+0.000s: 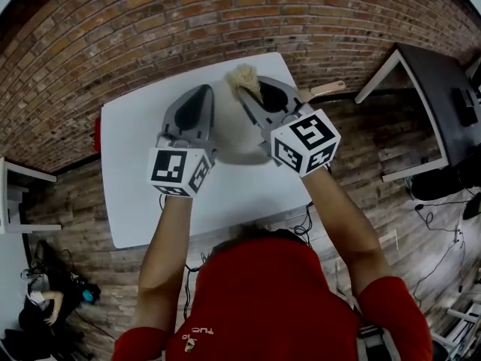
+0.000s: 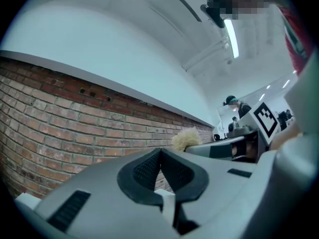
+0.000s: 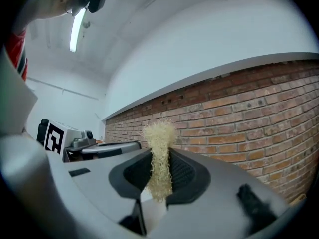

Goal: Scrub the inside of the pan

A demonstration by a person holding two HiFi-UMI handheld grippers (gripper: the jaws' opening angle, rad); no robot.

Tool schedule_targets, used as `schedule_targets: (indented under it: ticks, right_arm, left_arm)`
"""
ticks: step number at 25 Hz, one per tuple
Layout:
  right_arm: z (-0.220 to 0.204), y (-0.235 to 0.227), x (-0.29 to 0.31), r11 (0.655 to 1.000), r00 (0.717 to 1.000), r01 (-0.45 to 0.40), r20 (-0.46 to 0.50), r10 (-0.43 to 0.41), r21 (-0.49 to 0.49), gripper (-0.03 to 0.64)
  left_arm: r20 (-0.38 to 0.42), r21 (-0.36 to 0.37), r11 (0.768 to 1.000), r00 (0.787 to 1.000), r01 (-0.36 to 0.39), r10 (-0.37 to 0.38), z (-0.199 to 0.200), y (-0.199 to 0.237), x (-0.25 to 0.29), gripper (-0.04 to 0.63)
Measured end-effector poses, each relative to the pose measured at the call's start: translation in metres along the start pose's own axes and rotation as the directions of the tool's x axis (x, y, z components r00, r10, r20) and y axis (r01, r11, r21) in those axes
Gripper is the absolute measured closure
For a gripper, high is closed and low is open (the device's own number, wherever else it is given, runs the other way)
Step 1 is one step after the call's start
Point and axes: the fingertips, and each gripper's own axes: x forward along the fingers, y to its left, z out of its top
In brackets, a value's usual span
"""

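Both grippers are raised off the white table (image 1: pixel 135 141), side by side, facing the brick wall. My right gripper (image 3: pixel 159 159) is shut on a beige fibrous scrubber (image 3: pixel 159 138), whose tuft sticks out past the jaws (image 1: pixel 243 77). My left gripper (image 2: pixel 160 156) is shut, its ribbed pads meeting with nothing between them. In the head view the left gripper (image 1: pixel 197 96) stands left of the right gripper (image 1: pixel 252 92). A wooden pan handle (image 1: pixel 327 90) pokes out behind the right gripper. The pan's body is mostly hidden; a pale round shape (image 1: pixel 234 138) shows between the grippers.
A small red object (image 1: pixel 98 134) sits at the table's left edge. A black desk (image 1: pixel 436 81) stands to the right and white furniture (image 1: pixel 15 194) to the left. Cables lie on the wooden floor (image 1: pixel 432 216). The brick wall (image 2: pixel 60 118) fills both gripper views.
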Motion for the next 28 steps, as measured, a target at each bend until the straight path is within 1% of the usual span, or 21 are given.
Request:
schedule_targets:
  ticks: [5, 14, 28]
  right_arm:
    - [0.007, 0.006, -0.009, 1.0, 0.999, -0.015, 0.028, 0.015, -0.015, 0.531]
    - [0.007, 0.005, -0.015, 1.0, 0.999, -0.028, 0.044, 0.028, -0.007, 0.531]
    - [0.005, -0.004, -0.013, 1.0, 0.999, -0.029, 0.043, 0.029, 0.0, 0.531]
  left_arm:
    - [0.021, 0.001, 1.0, 1.0, 0.013, -0.013, 0.012, -0.011, 0.003, 0.581]
    - [0.001, 0.002, 1.0, 1.0, 0.014, -0.014, 0.003, -0.019, 0.01, 0.581]
    - [-0.002, 0.002, 1.0, 1.0, 0.019, -0.019, 0.001, -0.02, 0.017, 0.581]
